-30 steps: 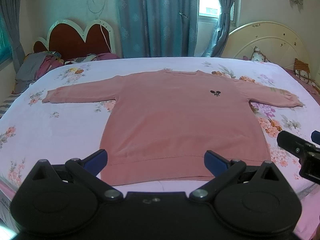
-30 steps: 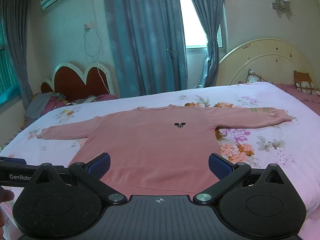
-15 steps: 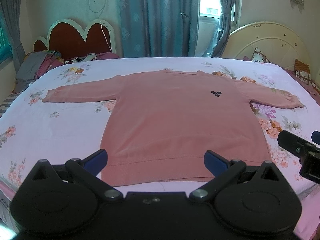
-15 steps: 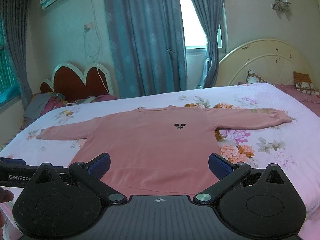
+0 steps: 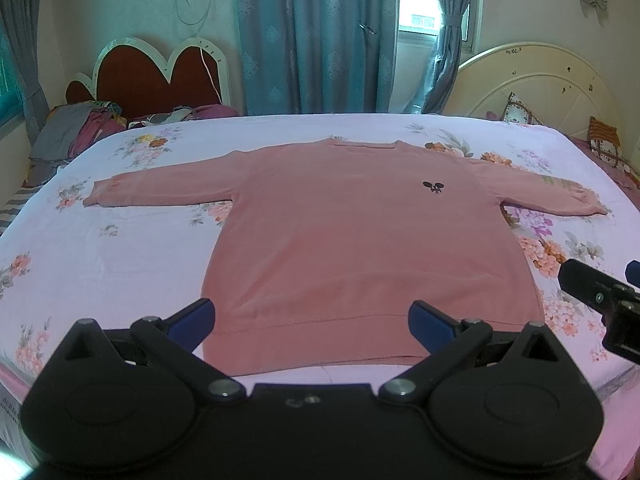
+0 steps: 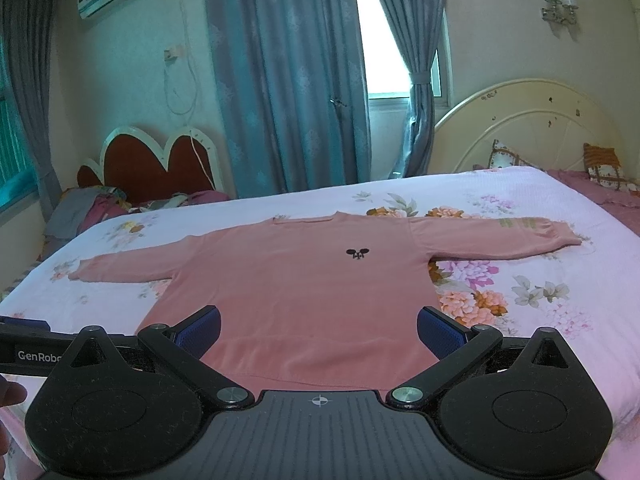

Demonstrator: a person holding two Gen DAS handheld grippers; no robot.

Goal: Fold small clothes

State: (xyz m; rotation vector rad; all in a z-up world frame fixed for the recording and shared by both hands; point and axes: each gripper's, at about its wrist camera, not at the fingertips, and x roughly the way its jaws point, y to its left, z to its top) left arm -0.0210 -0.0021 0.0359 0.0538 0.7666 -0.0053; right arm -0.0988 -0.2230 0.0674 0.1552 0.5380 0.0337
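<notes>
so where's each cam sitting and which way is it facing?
Left wrist: behind the open left gripper, low at the hem, facing across the pink sweater to the curtains; the right gripper pokes in at right.
Right wrist: behind the open right gripper, facing likewise; a fingertip shows at left.
Shared: sweater, floral bedsheet.

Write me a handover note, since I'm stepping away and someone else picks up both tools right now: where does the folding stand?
Left tool: open, holding nothing, hovering at the near hem.
Right tool: open, holding nothing, also near the hem, further right.
Pink sweater: spread flat, front up, on the floral bedsheet, neckline away from you, both sleeves stretched out to the sides, hem toward you.
Done: the sweater is laid out smooth; no fold made.
Left: all the folding. Probably bring the sleeves in over the body first, then fold the body up from the hem.
</notes>
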